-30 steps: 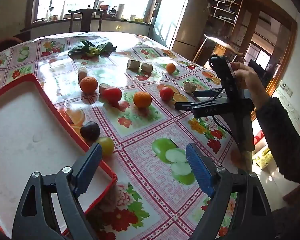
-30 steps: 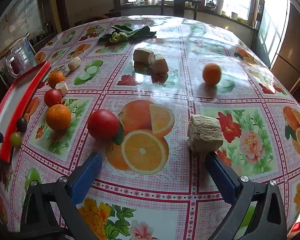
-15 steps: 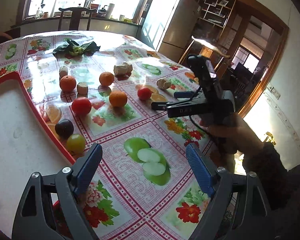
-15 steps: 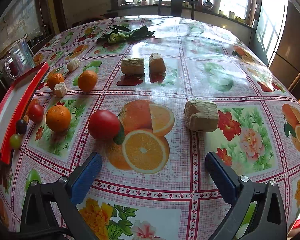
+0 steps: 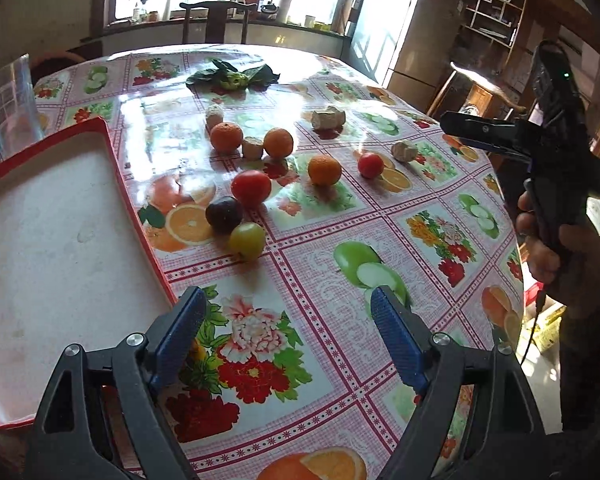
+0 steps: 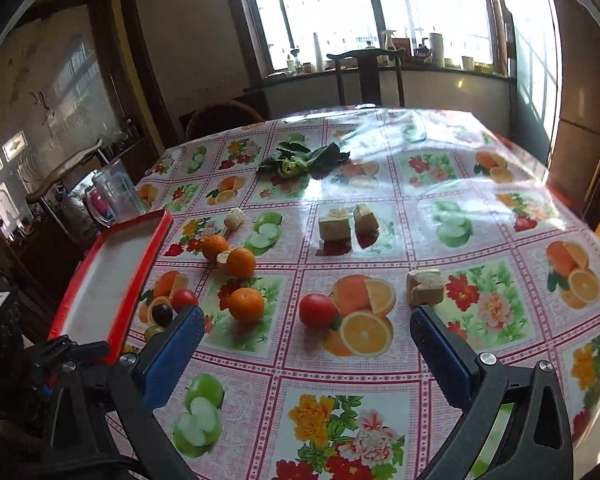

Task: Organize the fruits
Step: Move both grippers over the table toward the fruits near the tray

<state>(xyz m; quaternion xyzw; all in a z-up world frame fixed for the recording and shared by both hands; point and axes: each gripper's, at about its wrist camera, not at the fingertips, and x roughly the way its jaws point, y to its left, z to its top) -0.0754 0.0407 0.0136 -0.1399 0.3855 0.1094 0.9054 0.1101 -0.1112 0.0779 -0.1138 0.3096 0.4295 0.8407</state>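
Three oranges (image 5: 324, 169) (image 6: 246, 305), two red tomatoes (image 5: 251, 188) (image 6: 318, 311), a dark plum (image 5: 224, 214) and a yellow-green fruit (image 5: 247, 240) lie loose on the flowered tablecloth. To their left sits a red-rimmed tray (image 5: 136, 200) (image 6: 156, 248) with a bare white floor. My left gripper (image 5: 286, 312) hangs open above the cloth near the tray's front corner, short of the fruit. My right gripper (image 6: 306, 314) is open and raised above the near table edge, with the tomato beyond it. A hand holds it at the right in the left wrist view.
Several beige food blocks (image 6: 334, 227) (image 5: 405, 151) lie among the fruit. Leafy greens (image 5: 232, 76) sit further back. A clear jug (image 6: 116, 192) stands behind the tray. A chair (image 6: 366, 76) stands at the far side. The table rim curves away on the right.
My right gripper has lifted and drawn back from the table, so more of the room shows. One orange that lay far right is now beside the other oranges. My left gripper only turned a little.
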